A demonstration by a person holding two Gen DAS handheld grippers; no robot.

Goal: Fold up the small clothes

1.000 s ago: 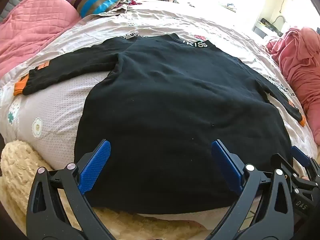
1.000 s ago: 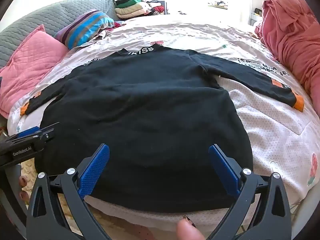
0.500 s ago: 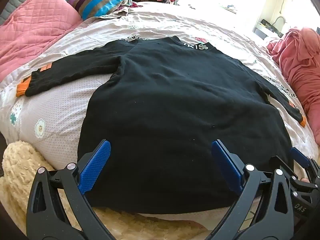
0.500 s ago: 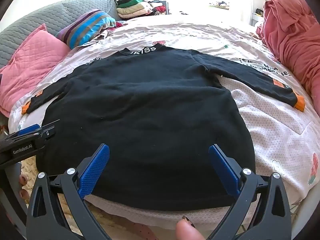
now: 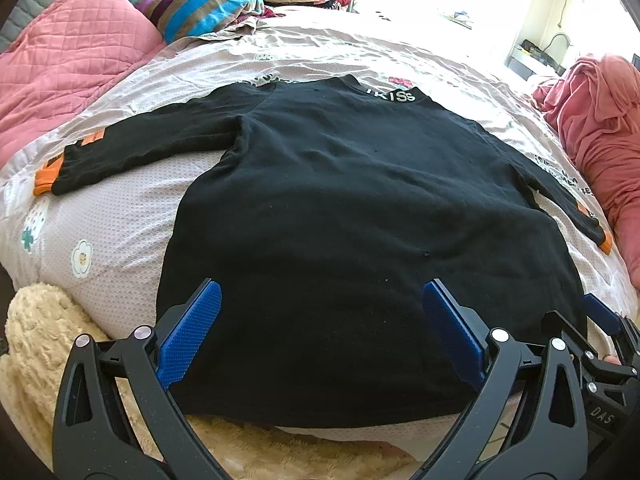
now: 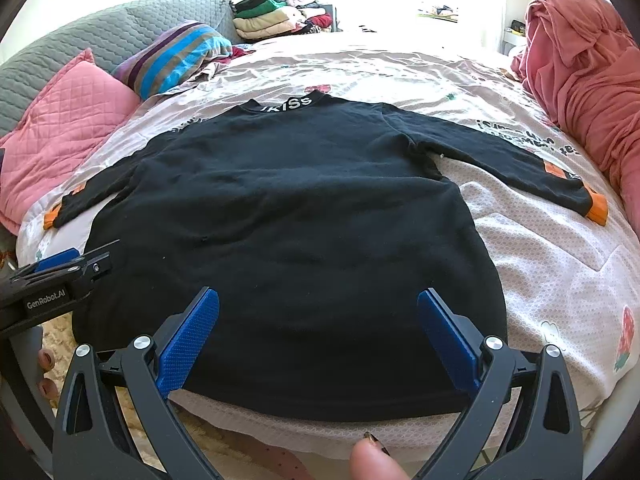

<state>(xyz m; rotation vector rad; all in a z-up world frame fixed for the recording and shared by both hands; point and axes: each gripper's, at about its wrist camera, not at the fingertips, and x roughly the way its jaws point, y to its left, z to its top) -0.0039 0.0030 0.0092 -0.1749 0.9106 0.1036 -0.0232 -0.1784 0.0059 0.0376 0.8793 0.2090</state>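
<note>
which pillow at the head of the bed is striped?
The striped pillow, banded blue, purple and tan; the pink quilted pillow beside it is plain.

Bright daylight floods in from the far side, washing out the bedsheet [image 6: 400,60]; fisheye bending and dark corners frame both views.

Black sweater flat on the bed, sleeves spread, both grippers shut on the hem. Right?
Not quite. The black sweater lies flat with sleeves spread, but both grippers are open above the hem, holding nothing: left gripper in the left wrist view, right gripper in the right wrist view.
</note>
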